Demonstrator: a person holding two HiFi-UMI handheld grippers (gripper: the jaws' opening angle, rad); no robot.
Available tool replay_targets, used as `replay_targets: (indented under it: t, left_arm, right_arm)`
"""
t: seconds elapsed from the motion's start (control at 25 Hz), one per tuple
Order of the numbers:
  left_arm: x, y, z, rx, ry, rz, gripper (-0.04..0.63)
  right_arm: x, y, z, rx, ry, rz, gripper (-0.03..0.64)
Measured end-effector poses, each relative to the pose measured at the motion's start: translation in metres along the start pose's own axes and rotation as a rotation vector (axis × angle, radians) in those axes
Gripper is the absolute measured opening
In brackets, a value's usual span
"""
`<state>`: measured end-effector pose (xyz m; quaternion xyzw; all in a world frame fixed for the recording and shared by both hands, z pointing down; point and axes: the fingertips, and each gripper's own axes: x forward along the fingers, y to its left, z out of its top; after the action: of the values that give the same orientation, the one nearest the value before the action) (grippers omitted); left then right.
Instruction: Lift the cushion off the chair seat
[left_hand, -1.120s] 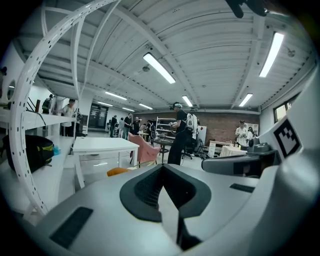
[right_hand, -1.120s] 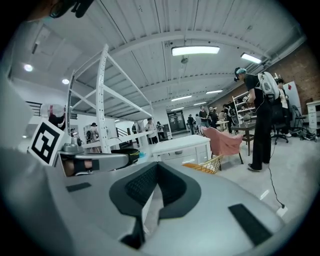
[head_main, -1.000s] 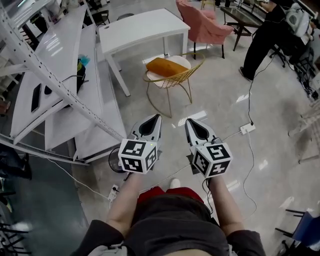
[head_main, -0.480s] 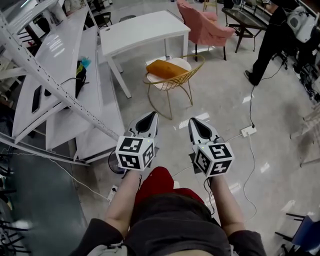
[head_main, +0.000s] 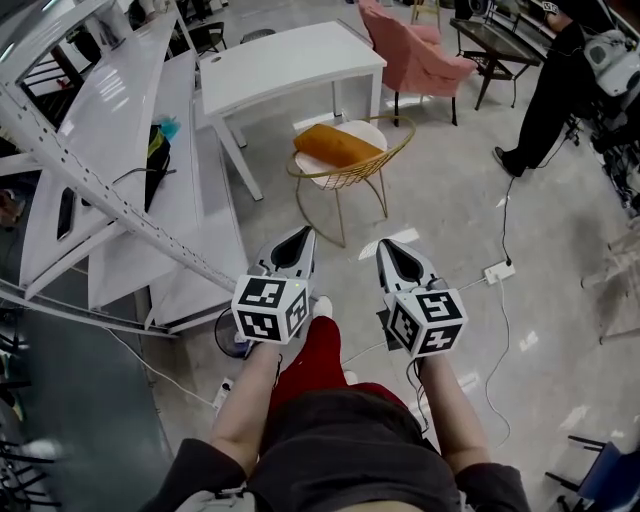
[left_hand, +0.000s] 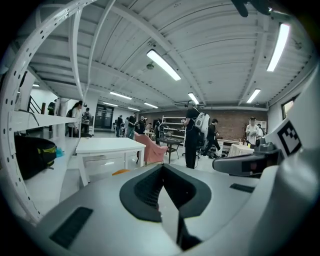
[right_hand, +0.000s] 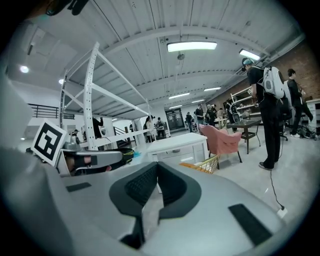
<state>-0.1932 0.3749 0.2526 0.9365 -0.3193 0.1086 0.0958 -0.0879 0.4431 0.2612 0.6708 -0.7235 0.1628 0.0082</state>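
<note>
Inspection, both claws. Your left claw has its jaws closed tip to tip and holds nothing. Your right claw is the same: pads together, nothing between them. Each claw's own view confirms this, and the head view alone would not settle it.

The cushion lies on the seat of the chair, ahead of both claws and well apart from them, roughly on the line between the two. Neither claw touches it.

Differences between views:
- The head view shows the whole orange cushion and the wire chair.
- The left gripper view gives only an orange sliver just over the claw's body, left of the tips.
- The right gripper view shows the chair's wire rim, right of the tips.
- Only the gripper views show the ceiling lights and a group of people far off to the left.
- Only the head view shows the cable on the floor, right of the right claw.

The table stands beyond the chair. The armchair is farther ahead, to the right. A person stands well right of the right claw.
</note>
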Motion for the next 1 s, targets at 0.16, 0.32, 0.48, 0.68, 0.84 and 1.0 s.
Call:
replay_targets:
  t: [0.16,0.32,0.48,0.68,0.84,1.0]
  left_arm:
    - [0.033,0.023,0.003,0.001,0.009,-0.002,0.011]
    - [0.072,0.055,0.010,-0.007,0.022,-0.004,0.011]
    - [0.113,0.084,0.017,-0.007,0.041,-0.003,0.012]
    - [0.156,0.118,0.026,-0.012,0.061,-0.023,0.012]
    - [0.186,0.140,0.032,-0.020,0.072,-0.037,0.011]
    - [0.212,0.160,0.037,-0.028,0.082,-0.054,0.012]
  right_arm:
    - [0.033,-0.015,0.006,0.005,0.004,-0.008,0.018]
    - [0.075,-0.032,0.013,0.012,0.013,-0.024,0.018]
    - [0.118,-0.051,0.023,0.022,0.027,-0.044,0.018]
    - [0.171,-0.065,0.039,0.030,0.034,-0.062,0.018]
    - [0.206,-0.075,0.048,0.031,0.041,-0.073,0.018]
    - [0.240,-0.086,0.053,0.037,0.057,-0.094,0.018]
